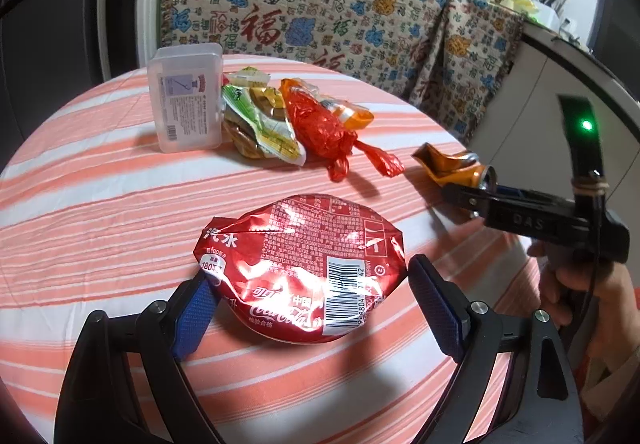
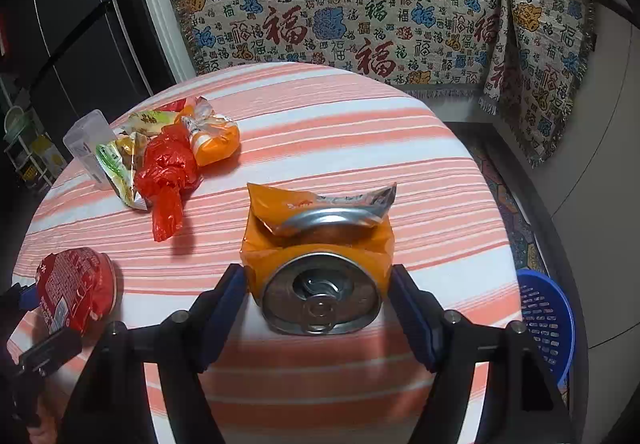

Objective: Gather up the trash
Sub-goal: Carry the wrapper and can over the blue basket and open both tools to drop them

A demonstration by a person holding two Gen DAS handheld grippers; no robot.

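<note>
Indoors, a round surface (image 2: 360,132) in orange-and-white stripes fills both views, backed by a patterned cloth (image 2: 360,4) hanging behind its far edge. Past the right edge stands a blue perforated basket (image 2: 548,320), below the level of the top. A clear plastic box (image 1: 186,96) stands upright near the far-left edge, with a heap of snack wrappers (image 1: 264,120) and a knotted red plastic bag (image 1: 320,124) just beside it; the striped middle around them lies bare. Near the front edge, a crushed red cola can (image 1: 300,264) lies between the fingers of the left gripper (image 1: 308,308), whose jaws stand apart, the right pad clear of the metal and the left pad at the can's side. Toward the right edge, a crushed orange can (image 2: 320,272) sits lid-forward between the fingers of the right gripper (image 2: 320,312), both pads close alongside it; whether they press it cannot be told.
</note>
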